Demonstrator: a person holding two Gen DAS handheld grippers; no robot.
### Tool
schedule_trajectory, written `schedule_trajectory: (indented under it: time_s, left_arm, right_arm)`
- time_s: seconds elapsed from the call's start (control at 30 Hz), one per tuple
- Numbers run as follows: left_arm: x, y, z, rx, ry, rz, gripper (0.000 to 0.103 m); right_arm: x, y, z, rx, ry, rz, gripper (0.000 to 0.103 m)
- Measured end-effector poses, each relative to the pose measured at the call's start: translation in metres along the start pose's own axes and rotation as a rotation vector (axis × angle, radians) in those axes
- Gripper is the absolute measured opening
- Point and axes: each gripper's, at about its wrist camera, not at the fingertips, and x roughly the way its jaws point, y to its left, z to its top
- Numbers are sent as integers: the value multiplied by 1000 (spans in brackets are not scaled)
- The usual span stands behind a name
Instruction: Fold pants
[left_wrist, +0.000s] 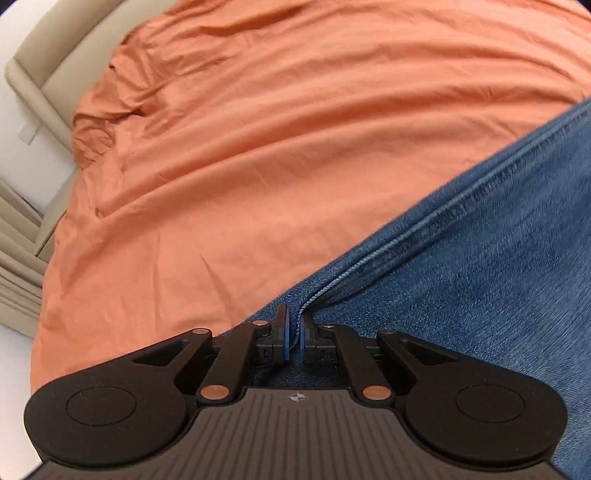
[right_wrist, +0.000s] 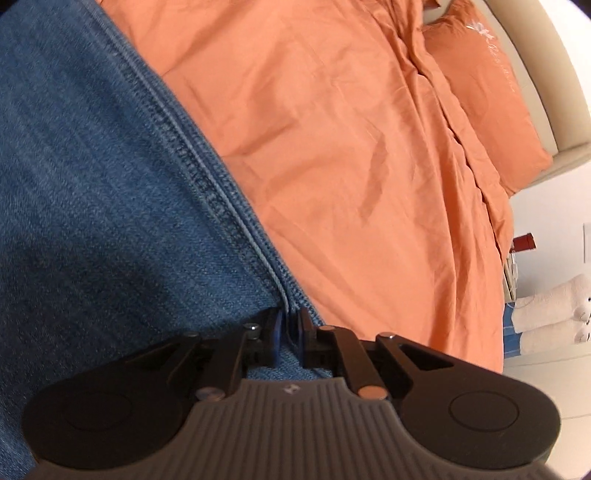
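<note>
The pants are blue jeans stretched over an orange bedsheet. In the left wrist view the denim fills the lower right, and its stitched hem runs diagonally up to the right edge. My left gripper is shut on that hem at its near corner. In the right wrist view the jeans fill the left side, their hem slanting down toward my right gripper, which is shut on the hem fabric. Both pairs of blue pads pinch denim between them.
The orange sheet covers a bed with a beige frame. An orange pillow lies at the bed's far right. A white floor and a pale plush toy sit beyond the bed's right side.
</note>
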Motion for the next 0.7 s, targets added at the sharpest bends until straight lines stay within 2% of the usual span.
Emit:
schedule_trajectory:
  time_s: [0.17, 0.37, 0.47, 0.53, 0.57, 0.6, 0.7]
  left_arm:
    - [-36, 18, 2, -76, -101, 1, 5]
    - [-16, 7, 15, -70, -51, 36, 6]
    - [-12, 7, 13, -70, -49, 74, 28]
    - [-17, 10, 12, -83, -69, 109, 69]
    - [-23, 12, 12, -83, -87, 114, 73]
    - [-28, 14, 12, -92, -95, 111, 74]
    - [-47, 25, 10, -145, -101, 87, 74]
  right_arm:
    - [-27, -18, -6, 57, -47, -6, 0]
    - [-13, -16, 11, 85, -16, -39, 0]
    - [-1, -4, 13, 74, 8, -58, 0]
    - [0, 0, 12, 88, 15, -75, 14]
    - [-3, 1, 11, 92, 10, -98, 34]
    - [-7, 0, 10, 100, -1, -111, 46]
    - [-27, -3, 10, 178, -39, -94, 48]
